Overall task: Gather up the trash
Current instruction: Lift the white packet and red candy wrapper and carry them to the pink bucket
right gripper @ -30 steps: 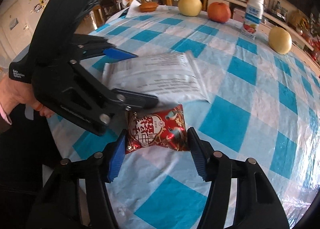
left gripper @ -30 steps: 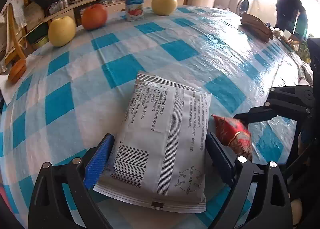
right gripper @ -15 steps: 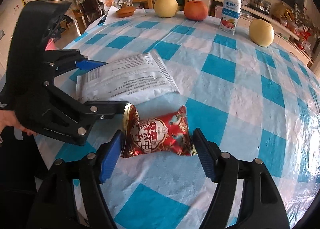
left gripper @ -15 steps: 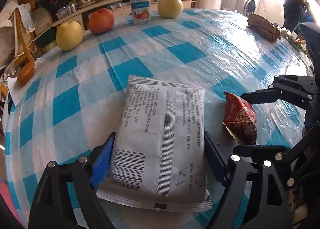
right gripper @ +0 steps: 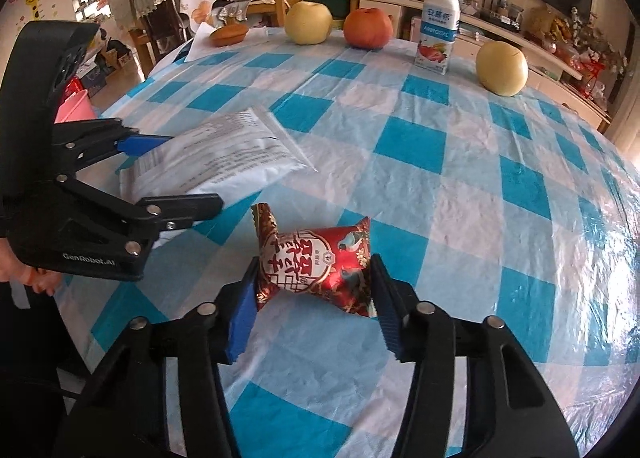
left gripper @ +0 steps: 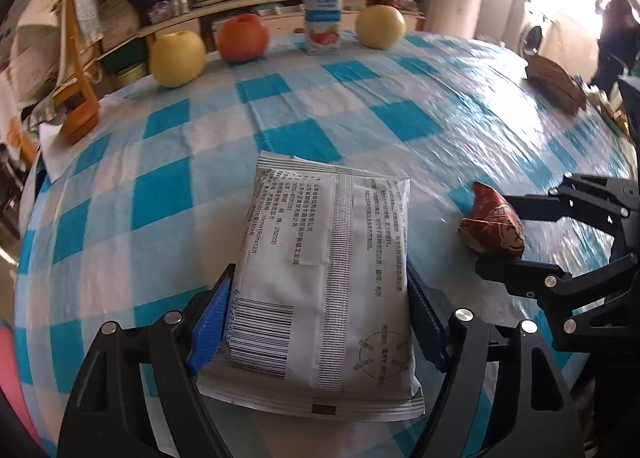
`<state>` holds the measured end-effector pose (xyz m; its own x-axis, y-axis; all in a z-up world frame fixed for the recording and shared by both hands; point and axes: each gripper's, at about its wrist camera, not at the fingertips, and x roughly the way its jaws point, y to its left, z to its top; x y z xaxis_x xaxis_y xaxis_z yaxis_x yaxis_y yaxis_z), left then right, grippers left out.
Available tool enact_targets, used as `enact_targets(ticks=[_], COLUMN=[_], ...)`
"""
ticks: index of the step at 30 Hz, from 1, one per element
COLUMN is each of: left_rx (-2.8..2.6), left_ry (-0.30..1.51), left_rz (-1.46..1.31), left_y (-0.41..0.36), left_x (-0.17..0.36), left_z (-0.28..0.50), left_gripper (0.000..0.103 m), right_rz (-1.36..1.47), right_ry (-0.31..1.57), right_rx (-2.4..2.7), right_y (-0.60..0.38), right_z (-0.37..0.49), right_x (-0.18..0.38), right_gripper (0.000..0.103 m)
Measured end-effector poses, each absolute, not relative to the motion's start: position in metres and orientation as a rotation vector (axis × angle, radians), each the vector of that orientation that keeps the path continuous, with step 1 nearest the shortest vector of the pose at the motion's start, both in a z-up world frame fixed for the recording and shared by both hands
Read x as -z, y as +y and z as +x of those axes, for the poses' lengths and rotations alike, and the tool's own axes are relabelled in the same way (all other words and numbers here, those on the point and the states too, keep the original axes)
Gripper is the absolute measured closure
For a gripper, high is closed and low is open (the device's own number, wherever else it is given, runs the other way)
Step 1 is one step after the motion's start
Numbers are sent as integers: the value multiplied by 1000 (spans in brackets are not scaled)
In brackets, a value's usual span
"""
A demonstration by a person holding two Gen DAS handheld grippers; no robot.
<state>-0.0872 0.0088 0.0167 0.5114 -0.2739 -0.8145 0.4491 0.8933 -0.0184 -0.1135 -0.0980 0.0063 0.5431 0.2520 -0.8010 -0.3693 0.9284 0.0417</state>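
A white printed packet (left gripper: 328,242) lies on the blue-checked tablecloth (left gripper: 168,194). My left gripper (left gripper: 320,282) straddles its near half; the jaws are closing and both blue pads touch its long edges. In the right wrist view the same packet (right gripper: 224,154) sits between the left gripper's (right gripper: 192,174) fingers. A red foil snack packet (right gripper: 316,258) is buckled upward between the closing jaws of my right gripper (right gripper: 314,270), pads pressing its two ends. From the left wrist it shows as the red packet (left gripper: 492,222) in the right gripper (left gripper: 496,236).
Along the table's far edge stand a yellow pear (left gripper: 176,58), a red apple (left gripper: 242,36), a yoghurt bottle (left gripper: 322,18) and another pear (left gripper: 380,32). A bun on paper (left gripper: 78,122) lies far left, a brown object (left gripper: 554,80) far right. A pink bin (right gripper: 74,102) sits beside the table.
Both pairs of jaws narrowed. The right pads came in against the red packet and it buckled upward. The left pads closed onto the white packet's sides.
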Motion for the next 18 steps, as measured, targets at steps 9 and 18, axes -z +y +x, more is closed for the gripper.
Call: enact_targets(ticks=[9, 18], left_rx=[377, 234], left_ry=[875, 800], left_rz=[138, 75], left_y=[25, 54], left_x=[-36, -58], left_z=[-95, -96], left_gripper=[25, 25], right_rz=[-121, -99], right_ry=[881, 832], right_rx=[-359, -372], right_y=[-99, -92], right_z=[-117, -124], right_x=[-18, -37], right_gripper=[52, 52])
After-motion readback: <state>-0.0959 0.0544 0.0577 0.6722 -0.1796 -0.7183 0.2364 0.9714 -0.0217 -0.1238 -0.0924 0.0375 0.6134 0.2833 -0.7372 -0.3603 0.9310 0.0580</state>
